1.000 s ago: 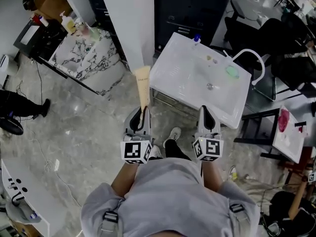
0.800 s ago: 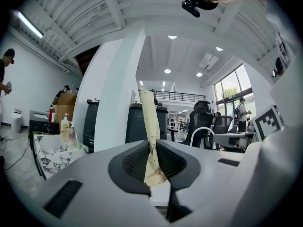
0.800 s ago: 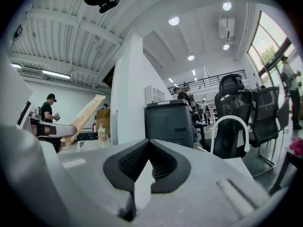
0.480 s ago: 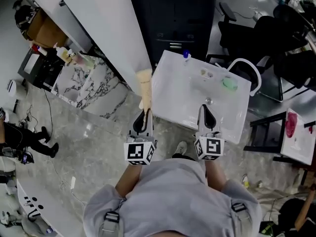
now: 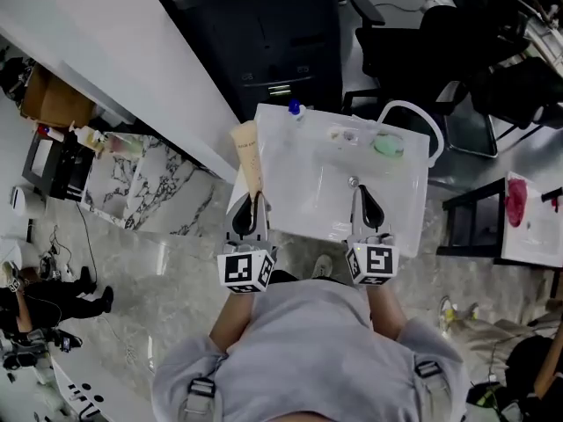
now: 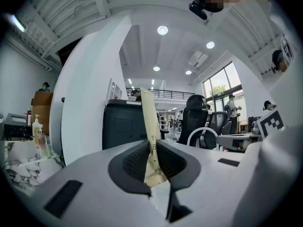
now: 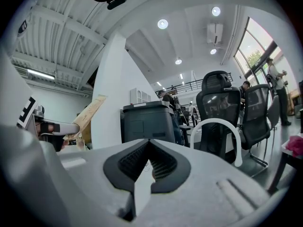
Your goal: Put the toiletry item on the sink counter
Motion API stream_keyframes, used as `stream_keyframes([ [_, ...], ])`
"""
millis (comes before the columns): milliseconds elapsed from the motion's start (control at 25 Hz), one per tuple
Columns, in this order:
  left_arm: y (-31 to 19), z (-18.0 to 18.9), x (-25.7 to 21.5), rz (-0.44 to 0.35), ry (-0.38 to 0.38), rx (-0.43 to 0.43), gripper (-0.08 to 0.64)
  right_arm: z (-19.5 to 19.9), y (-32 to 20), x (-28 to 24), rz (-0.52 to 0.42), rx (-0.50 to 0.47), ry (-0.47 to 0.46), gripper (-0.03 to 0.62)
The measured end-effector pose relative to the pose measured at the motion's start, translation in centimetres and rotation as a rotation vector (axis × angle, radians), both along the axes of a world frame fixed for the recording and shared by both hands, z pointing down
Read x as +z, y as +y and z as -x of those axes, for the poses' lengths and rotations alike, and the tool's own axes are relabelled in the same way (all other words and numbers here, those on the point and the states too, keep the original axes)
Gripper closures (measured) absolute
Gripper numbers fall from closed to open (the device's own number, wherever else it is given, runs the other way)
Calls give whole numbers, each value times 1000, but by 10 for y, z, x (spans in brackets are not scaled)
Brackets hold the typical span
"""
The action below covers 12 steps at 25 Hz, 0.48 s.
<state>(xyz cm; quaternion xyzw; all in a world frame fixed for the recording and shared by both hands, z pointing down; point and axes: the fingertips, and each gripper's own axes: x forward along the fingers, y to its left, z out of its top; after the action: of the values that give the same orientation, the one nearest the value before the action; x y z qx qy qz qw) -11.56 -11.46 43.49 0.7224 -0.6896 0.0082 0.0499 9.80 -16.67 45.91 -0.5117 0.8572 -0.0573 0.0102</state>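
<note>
A cream toiletry tube (image 5: 249,158) stands up from my left gripper (image 5: 251,207), which is shut on its lower end; in the left gripper view the tube (image 6: 148,126) rises between the dark pads. It hangs over the left edge of the white sink counter (image 5: 303,200). My right gripper (image 5: 365,204) is shut with nothing in it, above the counter's front edge near the drain (image 5: 353,181). In the right gripper view its jaws meet (image 7: 148,162), and the tube (image 7: 88,113) shows at the left.
On the counter's back edge sit a blue-capped bottle (image 5: 295,109), a green soap (image 5: 388,144) and a white curved faucet (image 5: 413,117). A dark cabinet (image 5: 264,42) stands behind. A marble-topped stand (image 5: 154,187) with bottles is at left; black office chairs (image 5: 457,51) at right.
The sink counter has drawn nearer: both grippers have moved forward over its front edge. The tube stays upright in the left gripper.
</note>
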Motion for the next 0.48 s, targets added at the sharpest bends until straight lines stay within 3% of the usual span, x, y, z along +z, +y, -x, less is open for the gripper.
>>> stream_keyframes([
  [480,-29,4,3,10,-4,81,520,1,-8,5,6,78,4,589],
])
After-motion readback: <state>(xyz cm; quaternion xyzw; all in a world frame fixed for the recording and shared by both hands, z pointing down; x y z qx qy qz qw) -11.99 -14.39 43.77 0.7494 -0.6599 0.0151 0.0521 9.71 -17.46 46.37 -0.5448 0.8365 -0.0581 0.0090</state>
